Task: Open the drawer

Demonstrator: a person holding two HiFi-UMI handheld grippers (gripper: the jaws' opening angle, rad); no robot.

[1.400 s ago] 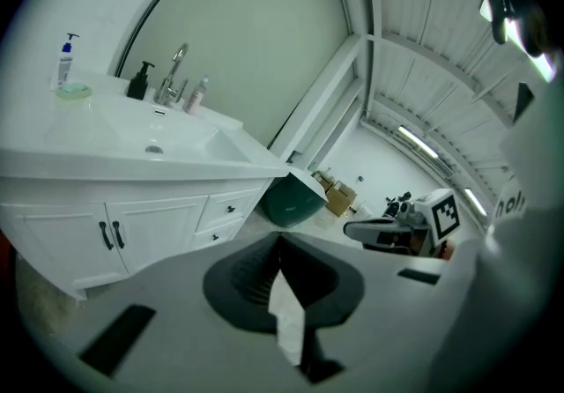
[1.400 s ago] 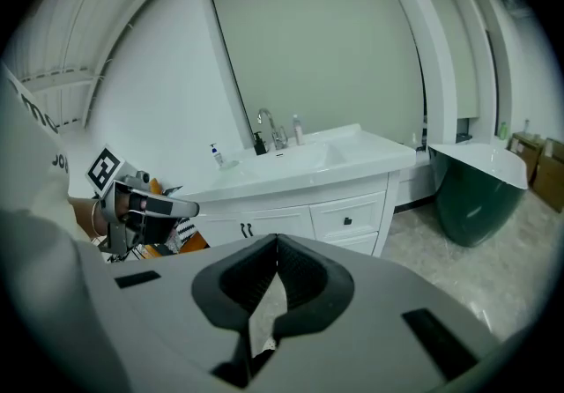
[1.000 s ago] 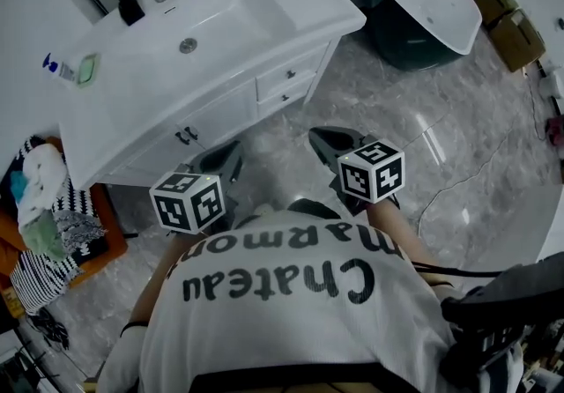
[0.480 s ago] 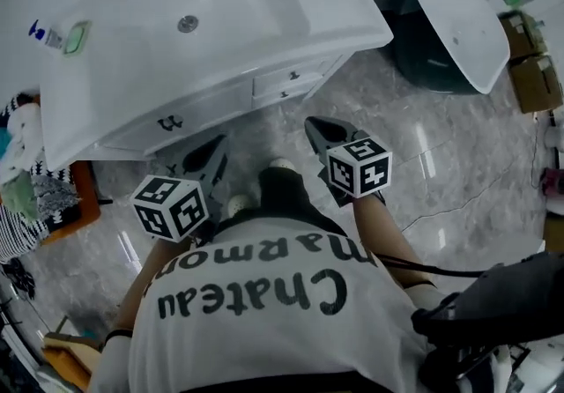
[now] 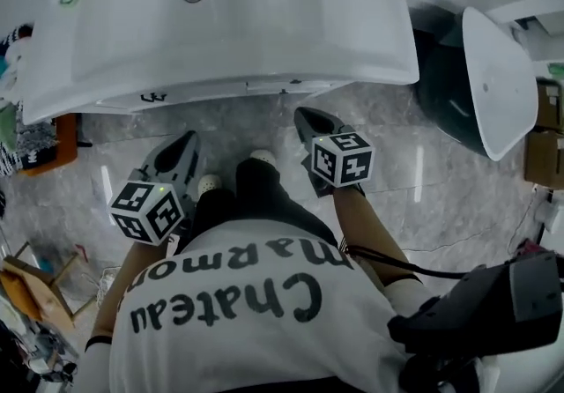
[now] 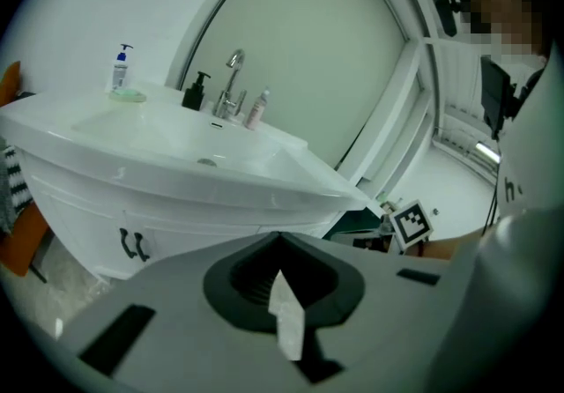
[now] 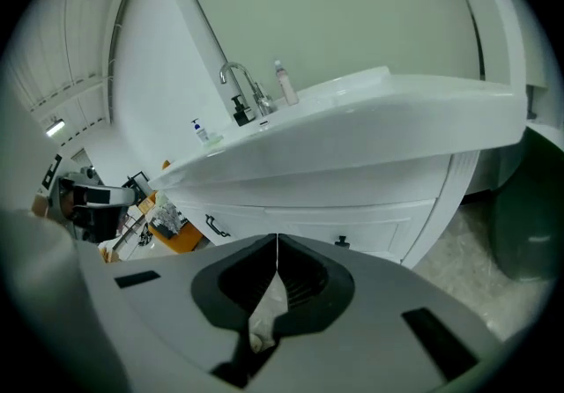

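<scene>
The white vanity [image 5: 220, 48] fills the top of the head view, and its counter overhangs the cabinet front. The drawer front [image 7: 352, 228] with a small black knob [image 7: 342, 242] shows in the right gripper view, just beyond my right gripper [image 7: 277, 238]. That gripper [image 5: 308, 121] is shut and empty, a short way from the drawer and pointing at it. My left gripper [image 5: 182, 152] is also shut and empty, in front of the cabinet doors with their paired black handles [image 6: 134, 244]. Its closed tips [image 6: 280, 237] point at the cabinet.
A dark bin with a white tilted lid [image 5: 486, 74] stands right of the vanity, with cardboard boxes [image 5: 546, 158] further right. An orange stool with striped cloth [image 5: 35, 140] stands at the left. A faucet [image 6: 231, 87] and bottles sit on the counter. The person's shoes [image 5: 261, 158] lie between the grippers.
Both grippers have sunk and moved in toward the cabinet front, the right one further. The counter edge now hides most of the drawer fronts in the head view.
</scene>
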